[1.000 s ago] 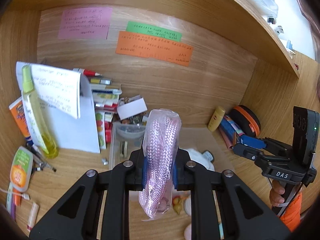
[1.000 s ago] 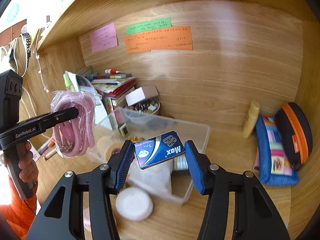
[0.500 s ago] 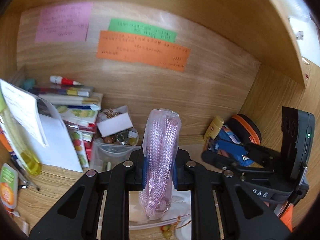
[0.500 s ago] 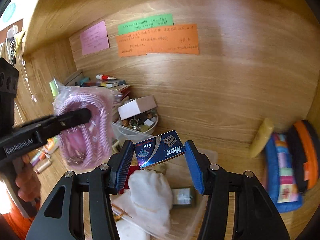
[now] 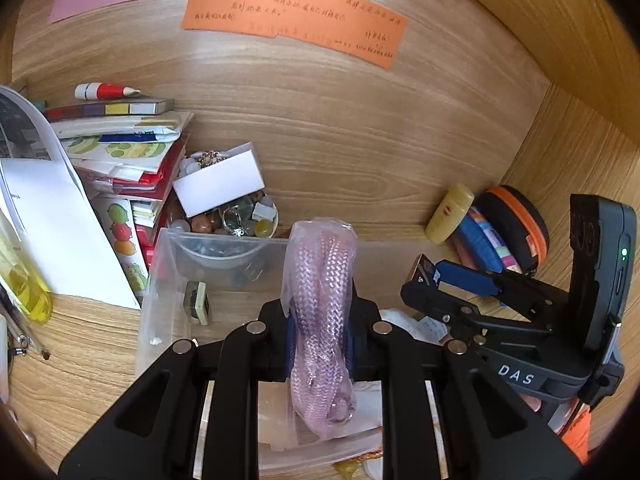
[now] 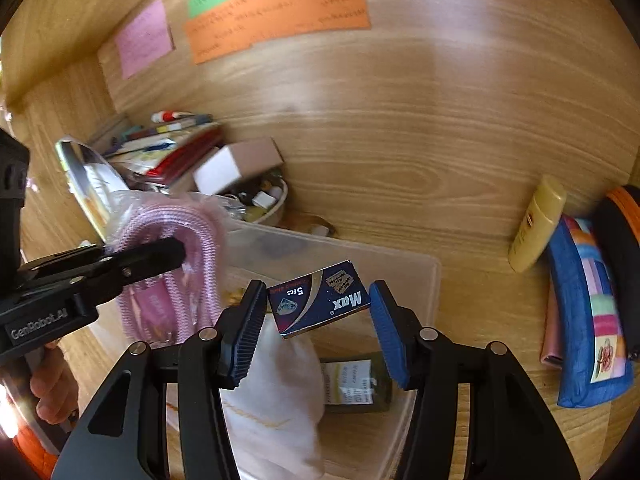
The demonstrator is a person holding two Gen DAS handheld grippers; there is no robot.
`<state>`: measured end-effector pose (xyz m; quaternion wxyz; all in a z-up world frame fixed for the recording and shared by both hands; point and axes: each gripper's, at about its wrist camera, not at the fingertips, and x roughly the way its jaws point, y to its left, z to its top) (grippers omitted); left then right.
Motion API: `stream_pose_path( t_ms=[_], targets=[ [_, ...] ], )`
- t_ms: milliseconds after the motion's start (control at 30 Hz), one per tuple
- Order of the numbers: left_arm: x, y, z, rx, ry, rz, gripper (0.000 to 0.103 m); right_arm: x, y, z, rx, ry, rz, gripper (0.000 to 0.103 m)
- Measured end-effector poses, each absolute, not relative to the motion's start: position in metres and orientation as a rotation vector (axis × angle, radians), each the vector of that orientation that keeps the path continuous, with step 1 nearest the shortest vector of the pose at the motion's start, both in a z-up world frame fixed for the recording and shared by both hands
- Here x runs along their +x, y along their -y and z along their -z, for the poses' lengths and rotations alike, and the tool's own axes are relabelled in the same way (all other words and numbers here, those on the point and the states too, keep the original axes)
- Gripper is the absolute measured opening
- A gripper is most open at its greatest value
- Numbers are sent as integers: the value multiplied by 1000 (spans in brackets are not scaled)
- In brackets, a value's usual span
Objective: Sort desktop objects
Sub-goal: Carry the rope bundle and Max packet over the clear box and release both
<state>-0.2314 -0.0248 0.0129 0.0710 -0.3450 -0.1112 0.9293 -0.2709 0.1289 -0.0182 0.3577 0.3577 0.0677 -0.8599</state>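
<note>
My left gripper [image 5: 319,322] is shut on a bagged pink braided cord [image 5: 322,312] and holds it above the clear plastic bin [image 5: 160,280]. The cord also shows in the right wrist view [image 6: 176,264]. My right gripper [image 6: 318,316] stands over the same bin [image 6: 424,280] with a small blue "Max" blade box [image 6: 318,304] between its blue pads [image 6: 244,332]. The jaws look spread and the box seems loose between them. The bin holds a white cloth pouch [image 6: 280,396] and a dark labelled packet [image 6: 356,384].
A book stack [image 5: 120,140], a white box [image 5: 220,184] on a bowl of beads [image 5: 240,222], papers [image 5: 60,232] and a yellow bottle [image 5: 24,280] stand left. A yellow tube [image 6: 536,224], a blue pouch [image 6: 588,320] and a black-orange case [image 6: 620,240] lie right. Coloured notes [image 5: 292,16] hang on the back wall.
Both grippers have moved forward and down over the bin. The right gripper's jaws have spread apart around the blade box. The left gripper still holds the cord.
</note>
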Motion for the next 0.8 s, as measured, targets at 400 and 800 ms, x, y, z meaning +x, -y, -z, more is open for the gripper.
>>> stream_pose_path(
  t_ms=[400,800],
  targets=[
    [-245,17,17,-1178,195,-2840,18,-283,-128,33,993,-190,2262,50],
    [-241,21,9,-1160,231,-2839,19,-279,-122,37,993,-233,2263,50]
  ],
)
